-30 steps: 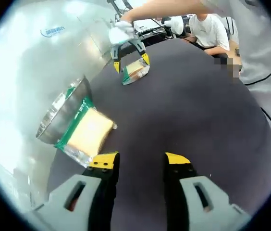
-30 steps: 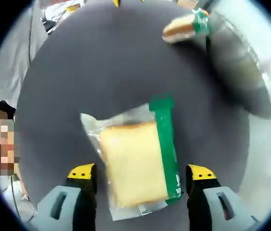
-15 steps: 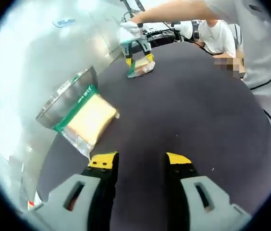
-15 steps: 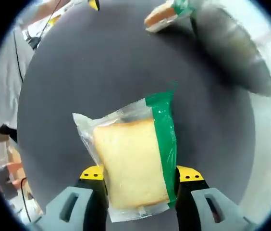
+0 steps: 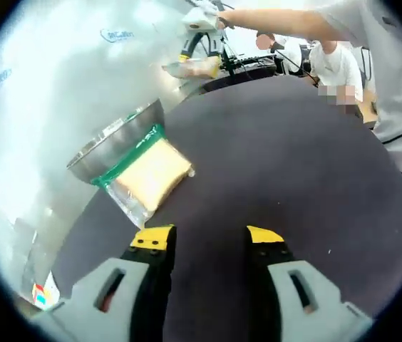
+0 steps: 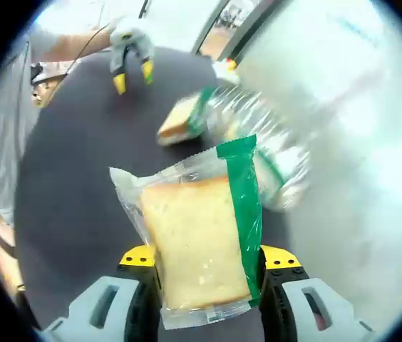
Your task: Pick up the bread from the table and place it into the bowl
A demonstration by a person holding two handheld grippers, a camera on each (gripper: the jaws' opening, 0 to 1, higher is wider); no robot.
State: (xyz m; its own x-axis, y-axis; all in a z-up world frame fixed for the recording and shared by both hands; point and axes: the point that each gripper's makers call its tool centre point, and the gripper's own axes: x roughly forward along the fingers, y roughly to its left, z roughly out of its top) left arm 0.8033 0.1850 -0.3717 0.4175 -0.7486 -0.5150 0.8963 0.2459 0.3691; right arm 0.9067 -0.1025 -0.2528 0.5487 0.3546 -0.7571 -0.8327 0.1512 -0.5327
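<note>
- Two wrapped bread slices are in play. The right gripper (image 6: pixel 209 258) is clamped on one, the held bread (image 6: pixel 195 249), its yellow-tipped jaws pressing both long edges of the clear and green wrapper, the slice raised off the dark counter (image 6: pixel 65 192).
- The second bread (image 5: pixel 149 176) lies on the counter, its green edge leaning against the outer wall of the metal bowl (image 5: pixel 112 140).
- Left gripper (image 5: pixel 207 239): jaws apart, nothing between them, low over the counter and near the second bread.
- Step in hand, as we judge it: carry the held bread over the bowl rim. We would keep the clamp firm, since the film looks slippery, and let go only once the slice is well inside the rim, so that it does not catch on the edge.
- The left gripper view gives the bowl's rim sharply and places the right gripper high beyond the bowl's far side, a person's arm (image 5: pixel 294 21) behind it.
- The right gripper view gives the grip itself in detail; there the bowl is a blurred bright shape behind the bread, and the left gripper appears far across the counter.
</note>
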